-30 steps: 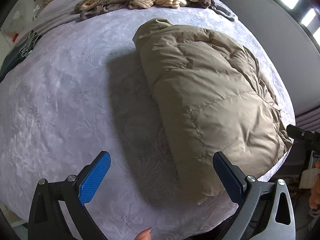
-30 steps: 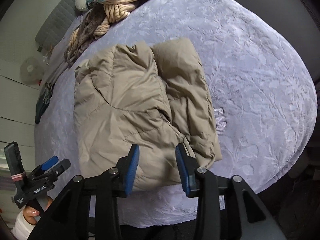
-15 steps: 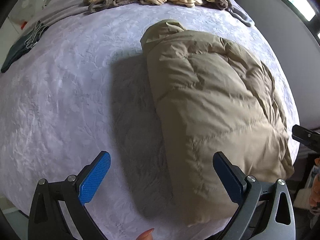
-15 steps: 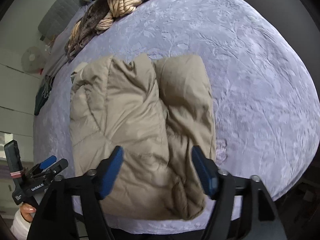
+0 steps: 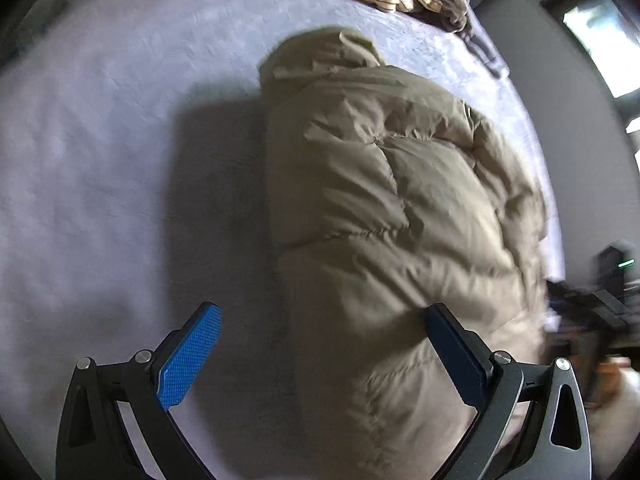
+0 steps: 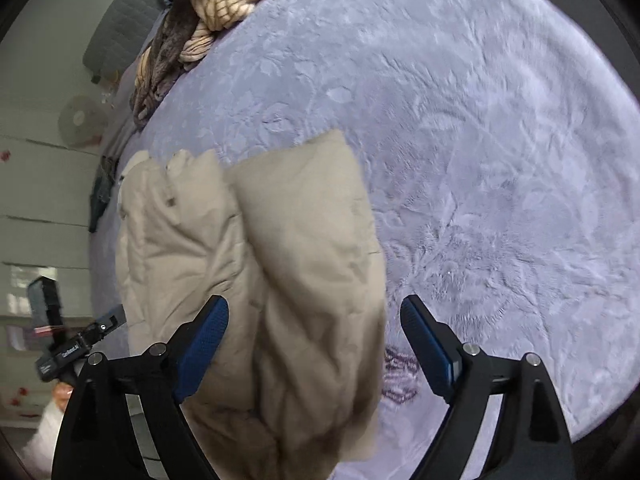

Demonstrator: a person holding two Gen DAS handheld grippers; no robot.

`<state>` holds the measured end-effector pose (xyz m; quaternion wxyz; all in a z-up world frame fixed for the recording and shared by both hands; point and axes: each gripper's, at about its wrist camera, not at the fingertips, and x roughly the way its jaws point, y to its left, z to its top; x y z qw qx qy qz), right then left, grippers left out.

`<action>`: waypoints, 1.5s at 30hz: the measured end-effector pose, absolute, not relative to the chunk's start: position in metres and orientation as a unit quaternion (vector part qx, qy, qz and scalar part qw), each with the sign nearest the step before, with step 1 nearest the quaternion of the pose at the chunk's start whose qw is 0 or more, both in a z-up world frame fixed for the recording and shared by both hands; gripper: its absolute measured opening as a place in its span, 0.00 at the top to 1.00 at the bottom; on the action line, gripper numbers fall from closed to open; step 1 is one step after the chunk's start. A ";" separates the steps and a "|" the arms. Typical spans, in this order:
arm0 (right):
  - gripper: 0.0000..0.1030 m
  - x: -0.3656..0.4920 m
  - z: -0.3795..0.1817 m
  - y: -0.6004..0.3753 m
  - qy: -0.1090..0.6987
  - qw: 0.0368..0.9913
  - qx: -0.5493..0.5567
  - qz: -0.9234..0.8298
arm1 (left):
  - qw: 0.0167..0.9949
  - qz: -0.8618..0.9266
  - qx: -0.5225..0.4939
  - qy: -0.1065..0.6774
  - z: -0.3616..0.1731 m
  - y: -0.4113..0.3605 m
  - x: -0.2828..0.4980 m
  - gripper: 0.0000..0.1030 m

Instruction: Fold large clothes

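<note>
jacket: tan puffer jacket [image 5: 400,208] is seen folded on the lavender bed [image 6: 500,140], near edge | left tool [image 5: 320,352]: held released, wide over the jacket's near left edge | right tool [image 6: 314,344]: held released, jacket's near right corner between its pads, ungripped | far: clothes pile [image 6: 208,12] is heaped

A bedroom in a home. A wide bed spread with a lilac floral-embossed plush blanket [image 6: 480,160] fills both views. A heap of striped and patterned clothes [image 6: 208,12] lies at its far end against a grey quilted headboard [image 6: 120,20].
</note>
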<state>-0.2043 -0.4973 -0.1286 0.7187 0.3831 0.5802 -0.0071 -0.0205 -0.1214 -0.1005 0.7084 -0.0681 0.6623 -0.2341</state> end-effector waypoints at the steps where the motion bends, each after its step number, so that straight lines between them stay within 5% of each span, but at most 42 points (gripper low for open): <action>1: 0.13 -0.204 -0.136 -0.501 0.582 0.712 0.393 0.000 | 0.692 -0.246 -0.098 0.671 -0.109 -0.118 -0.016 0.00; 9: 0.11 -0.189 -0.190 -0.502 0.525 0.640 0.546 0.127 | 0.616 -0.309 -0.235 0.685 -0.150 -0.110 0.001 0.00; 11: 0.00 -0.185 -0.185 -0.501 0.488 0.639 0.571 0.165 | 0.608 -0.317 -0.247 0.685 -0.153 -0.109 0.003 0.00; 13: 0.00 -0.182 -0.179 -0.502 0.474 0.639 0.577 0.184 | 0.602 -0.323 -0.257 0.683 -0.156 -0.106 0.004 0.00; 23: 0.00 -0.136 -0.170 -0.462 0.609 0.674 0.373 0.189 | 0.620 -0.335 -0.202 0.680 -0.168 -0.122 0.025 0.00; 32: 0.00 -0.120 -0.210 -0.461 0.616 0.623 0.447 0.182 | 0.604 -0.327 -0.228 0.691 -0.188 -0.142 0.021 0.01; 34: 0.03 -0.120 -0.209 -0.461 0.613 0.618 0.459 0.180 | 0.620 -0.330 -0.210 0.681 -0.175 -0.144 0.017 0.07; 39: 0.43 -0.120 -0.189 -0.462 0.597 0.615 0.482 0.184 | 0.631 -0.347 -0.203 0.664 -0.145 -0.146 0.020 0.23; 45: 0.47 -0.086 -0.146 -0.443 0.569 0.653 0.461 0.195 | 0.658 -0.377 -0.195 0.623 -0.099 -0.128 0.056 0.23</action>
